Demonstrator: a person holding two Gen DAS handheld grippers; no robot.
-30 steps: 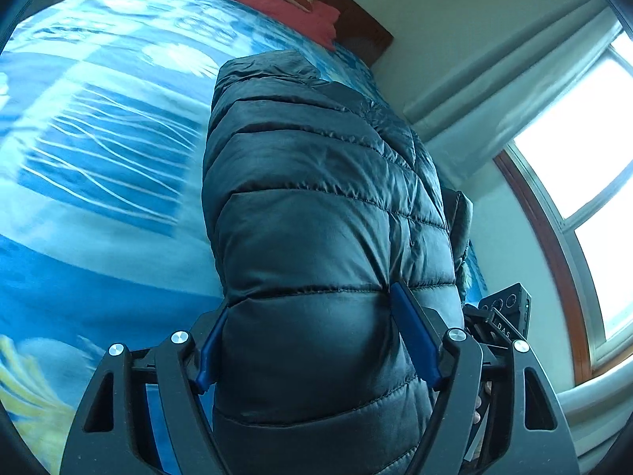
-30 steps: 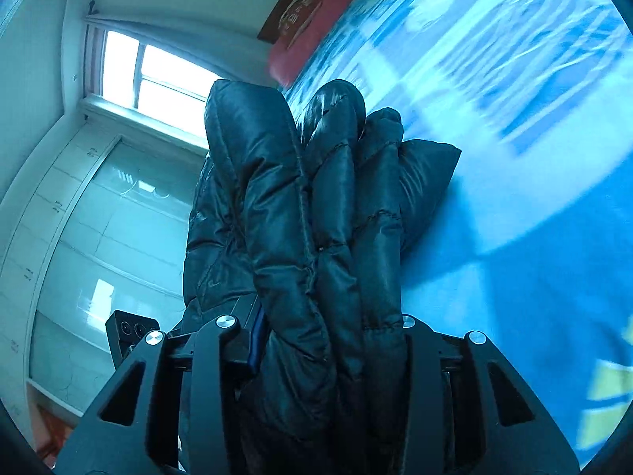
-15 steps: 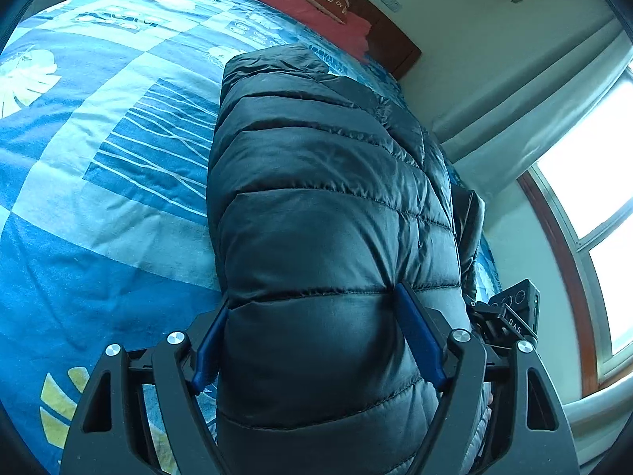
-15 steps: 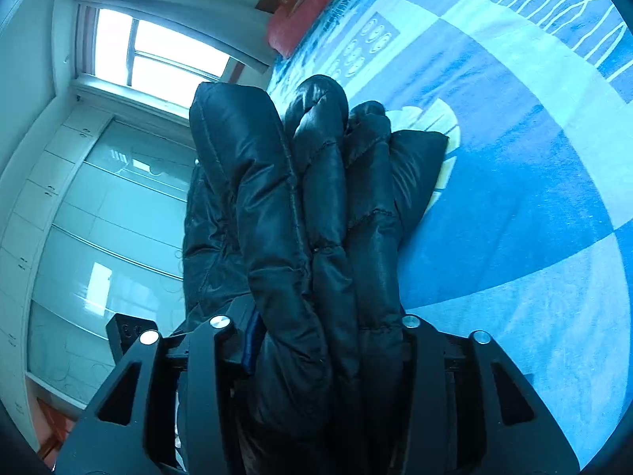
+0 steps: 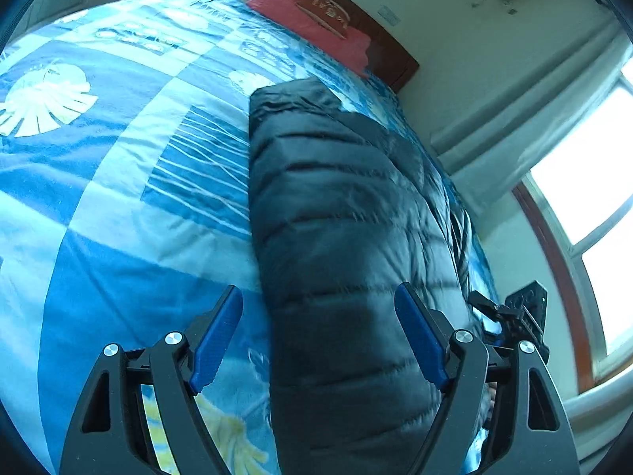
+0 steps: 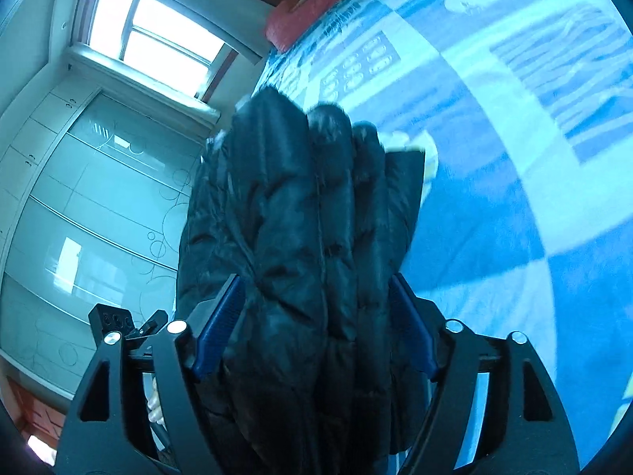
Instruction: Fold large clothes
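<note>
A dark quilted puffer jacket (image 5: 340, 213) lies folded into a long bundle on the blue patterned bedspread (image 5: 118, 198). My left gripper (image 5: 318, 289) stands open at its near end: the left pad (image 5: 215, 340) is off the fabric with bedspread showing in the gap, and the right pad (image 5: 419, 340) rests against the jacket's top. In the right wrist view the jacket's stacked layers (image 6: 316, 217) fill my right gripper (image 6: 316, 277), whose jaws are opening; the blue pads (image 6: 221, 324) flank the bundle without squeezing it.
Red pillows (image 5: 316, 19) and a dark headboard (image 5: 391, 59) sit at the bed's far end. A window with curtain (image 5: 585, 174) and a frosted-glass wardrobe (image 6: 91, 206) line the jacket's side of the bed. Each wrist view shows the other gripper's body (image 5: 522, 308) beside the jacket.
The right gripper's jaws have spread wide and the squeezed layers have puffed out. The left gripper has shifted sideways, so its left pad has come off the jacket.
</note>
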